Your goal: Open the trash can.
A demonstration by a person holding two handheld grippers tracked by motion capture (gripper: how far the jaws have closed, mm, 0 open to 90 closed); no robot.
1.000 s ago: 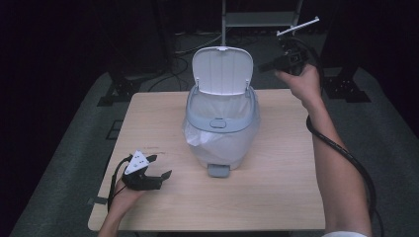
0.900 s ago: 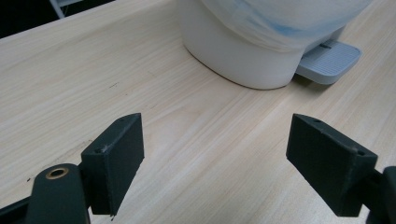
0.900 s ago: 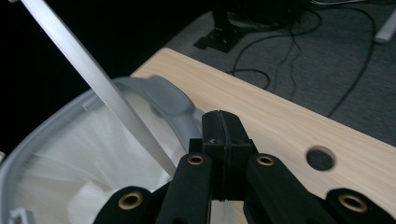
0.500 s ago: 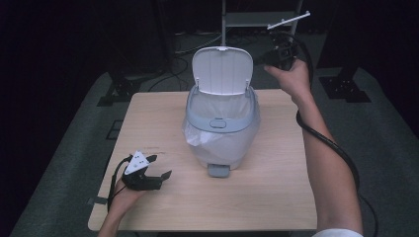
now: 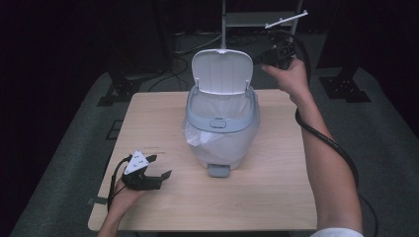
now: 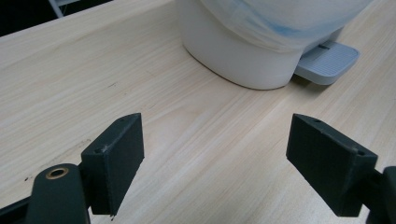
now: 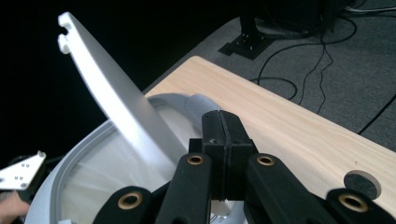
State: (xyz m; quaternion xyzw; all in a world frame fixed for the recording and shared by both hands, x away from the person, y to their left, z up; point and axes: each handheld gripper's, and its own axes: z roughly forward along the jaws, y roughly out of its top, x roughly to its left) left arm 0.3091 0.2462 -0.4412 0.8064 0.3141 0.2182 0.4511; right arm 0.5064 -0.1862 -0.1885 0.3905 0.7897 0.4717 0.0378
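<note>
A white pedal bin (image 5: 221, 129) stands on the bench (image 5: 276, 197), near its middle, with the lid (image 5: 221, 72) raised upright at the back. A thin plastic bag (image 5: 197, 137) lines it and hangs over the rim. The right tongs (image 5: 258, 60) are together, with nothing between them, and sit just beside the right top corner of the lid, behind it. The left tongs (image 5: 162, 166) are apart and rest low over the bench, well apart from the bin, pointing toward its pedal (image 5: 218, 170).

The bin looks like light, stiff, smooth plastic, so I think it can slide or tip if pushed hard. The lid is thin and turns on a hinge; a soft push at its top edge should bring it down. The bag is soft and tears easily, so it is no good place to grip.
</note>
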